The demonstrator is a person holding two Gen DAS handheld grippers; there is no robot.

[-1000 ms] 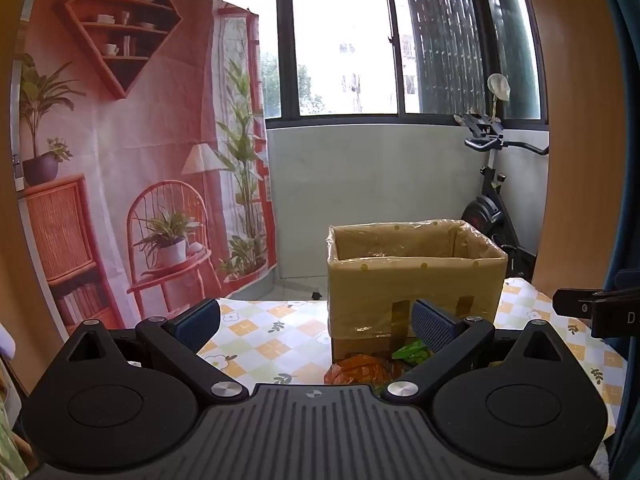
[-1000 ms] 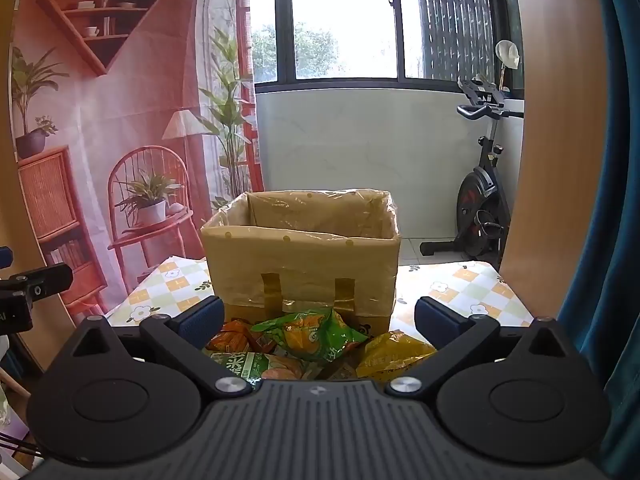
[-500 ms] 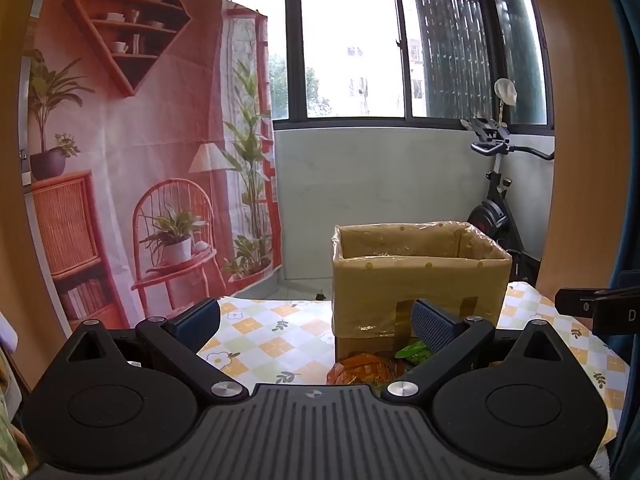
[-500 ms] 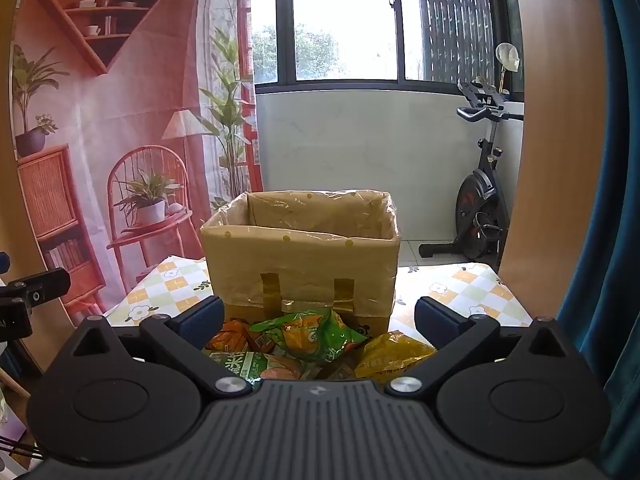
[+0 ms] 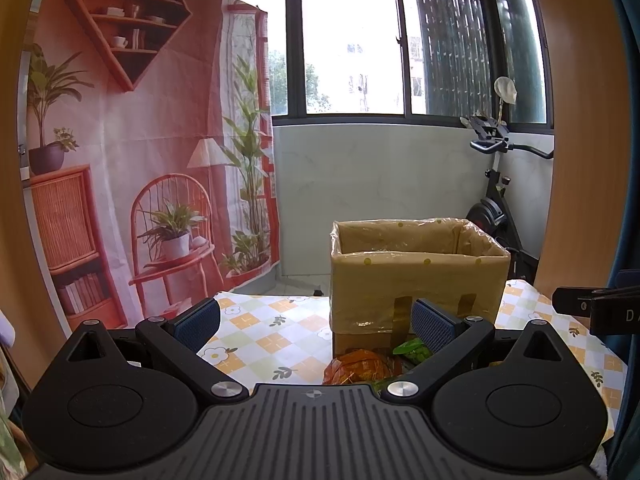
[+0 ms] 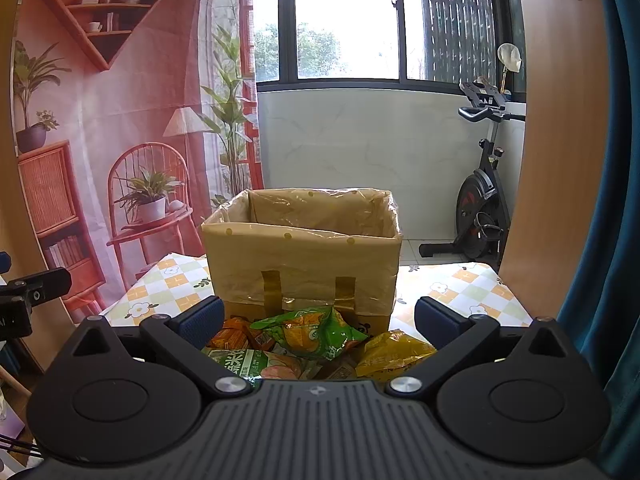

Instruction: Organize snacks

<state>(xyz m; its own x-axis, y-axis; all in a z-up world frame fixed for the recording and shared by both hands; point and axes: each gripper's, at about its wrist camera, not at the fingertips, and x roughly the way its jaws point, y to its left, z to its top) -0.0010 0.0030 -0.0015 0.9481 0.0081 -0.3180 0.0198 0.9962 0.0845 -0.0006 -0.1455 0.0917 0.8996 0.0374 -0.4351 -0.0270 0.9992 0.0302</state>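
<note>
Evidently staged: the cardboard box [image 6: 301, 254] stands open-topped and plastic-lined on the checked tablecloth [image 5: 264, 332], probably as the bin for the snacks.
Snack pile: the green packet [image 6: 316, 330], orange packet [image 6: 236, 330] and yellow packet [image 6: 394, 354] lie heaped at the box's near foot, within easy reach.
Right gripper [image 6: 319, 320]: fingers spread wide above the pile, empty, apparently lined up for a first pick.
Left gripper [image 5: 316, 318]: also wide open, holding nothing, off to the box's left.
Hidden: the box's inside bottom cannot be seen; the gripper bodies cover the nearest packets, so their count is unclear.
</note>
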